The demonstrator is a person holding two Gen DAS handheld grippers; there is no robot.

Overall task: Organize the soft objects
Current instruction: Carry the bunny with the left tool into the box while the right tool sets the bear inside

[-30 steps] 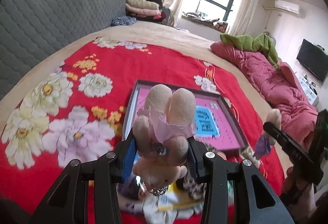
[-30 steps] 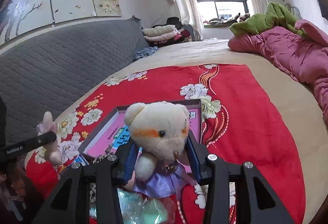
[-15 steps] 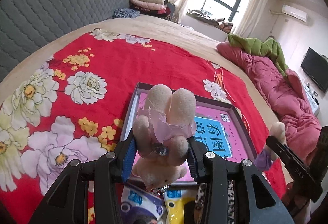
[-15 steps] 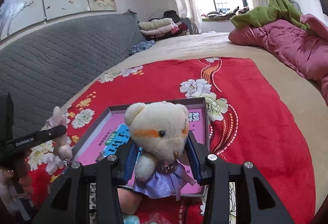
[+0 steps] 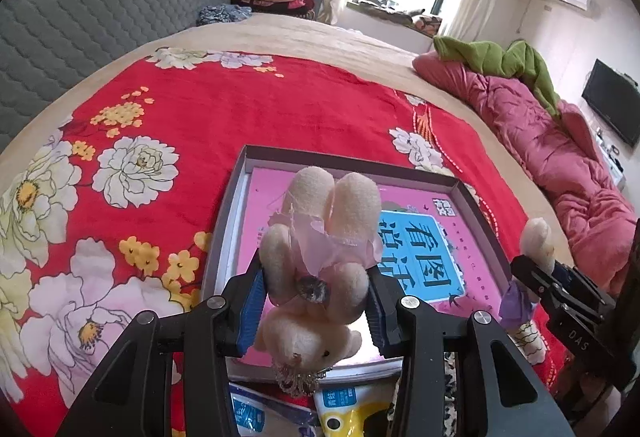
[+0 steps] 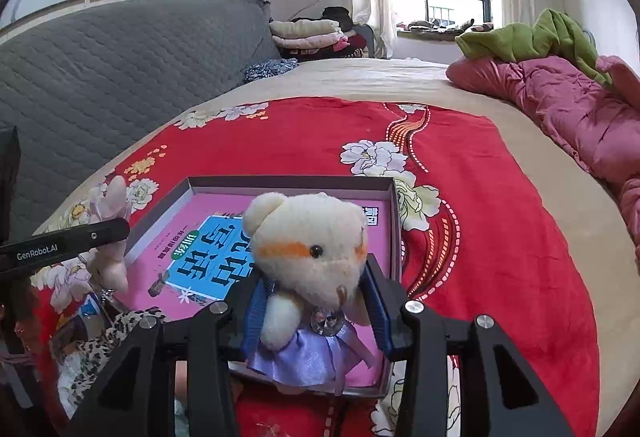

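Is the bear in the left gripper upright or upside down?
Upside down. In the left wrist view the bear in the pink dress has its legs pointing up and its head hanging below the left gripper, over the box.

We cannot see the near rim of the shallow box (image 5: 230, 205) in the left wrist view; the pink-skirted bear (image 5: 320, 269) covers it. Packets (image 5: 340, 407) below are cut off by the bottom edge and the gripper frame. In the right wrist view the purple-skirted bear (image 6: 308, 265) hides part of the book cover (image 6: 200, 261). Leopard-print fabric (image 6: 100, 341) sits half behind the frame, its shape unclear.
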